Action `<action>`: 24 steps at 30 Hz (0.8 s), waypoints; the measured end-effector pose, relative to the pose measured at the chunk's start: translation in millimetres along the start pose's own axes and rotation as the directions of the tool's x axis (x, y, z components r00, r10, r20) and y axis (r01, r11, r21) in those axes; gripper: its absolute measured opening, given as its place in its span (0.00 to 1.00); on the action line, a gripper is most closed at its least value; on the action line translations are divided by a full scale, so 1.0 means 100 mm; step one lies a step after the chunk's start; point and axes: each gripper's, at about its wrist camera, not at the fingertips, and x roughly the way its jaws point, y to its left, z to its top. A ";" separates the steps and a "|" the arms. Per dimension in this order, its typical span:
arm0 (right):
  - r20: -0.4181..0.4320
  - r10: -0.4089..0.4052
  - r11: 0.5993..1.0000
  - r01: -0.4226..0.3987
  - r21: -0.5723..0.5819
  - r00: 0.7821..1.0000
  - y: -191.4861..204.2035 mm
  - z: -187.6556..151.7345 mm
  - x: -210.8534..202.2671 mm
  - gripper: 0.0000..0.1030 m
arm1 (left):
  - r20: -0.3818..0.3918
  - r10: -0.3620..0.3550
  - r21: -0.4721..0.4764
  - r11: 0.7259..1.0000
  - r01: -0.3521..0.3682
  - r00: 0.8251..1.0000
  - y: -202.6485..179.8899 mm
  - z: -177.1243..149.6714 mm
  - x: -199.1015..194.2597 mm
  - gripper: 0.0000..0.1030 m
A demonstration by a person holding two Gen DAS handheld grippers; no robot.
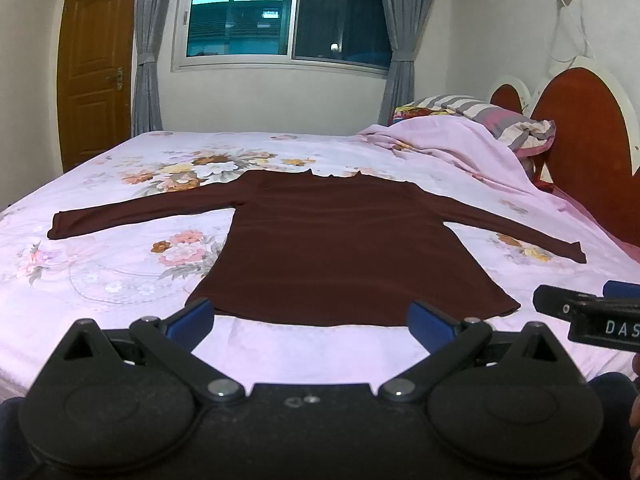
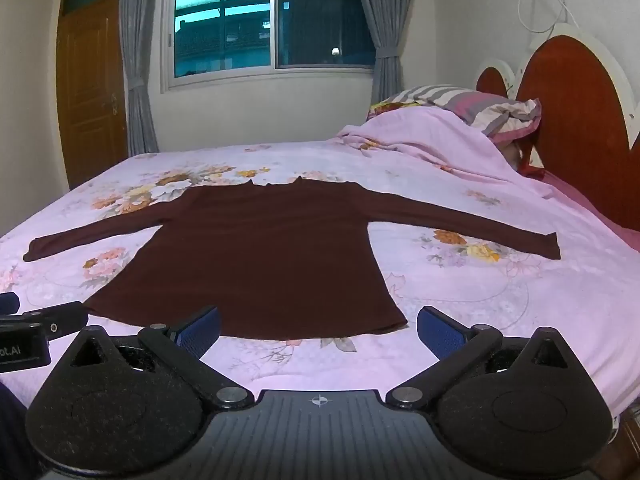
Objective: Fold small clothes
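Maroon long-sleeved top [image 1: 320, 248] lies flat in the middle of the bed [image 1: 120, 280], on a pink floral sheet, sleeves spread out to either side, collar toward the window [image 1: 280, 16] and hem toward the cameras. Just short of that hem, the left gripper [image 1: 311, 318] hovers with its blue pads spread wide and nothing between them. Beside it, the right gripper [image 2: 318, 330] is likewise fully spread and empty, near the hem's right corner. Striped pillows [image 1: 500, 116] rest beyond the top's right sleeve, against the headboard [image 1: 580, 140].
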 end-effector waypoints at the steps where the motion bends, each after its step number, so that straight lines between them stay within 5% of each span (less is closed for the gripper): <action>1: 0.000 -0.001 1.000 0.001 0.000 1.000 0.00 0.00 0.00 1.00 | 0.001 -0.006 0.000 1.000 0.006 1.000 0.03 0.00 -0.01 1.00; 24: 0.010 -0.004 1.000 0.004 0.004 1.000 0.00 0.01 -0.01 1.00 | 0.009 -0.020 0.005 1.000 0.020 1.000 0.03 0.01 0.04 1.00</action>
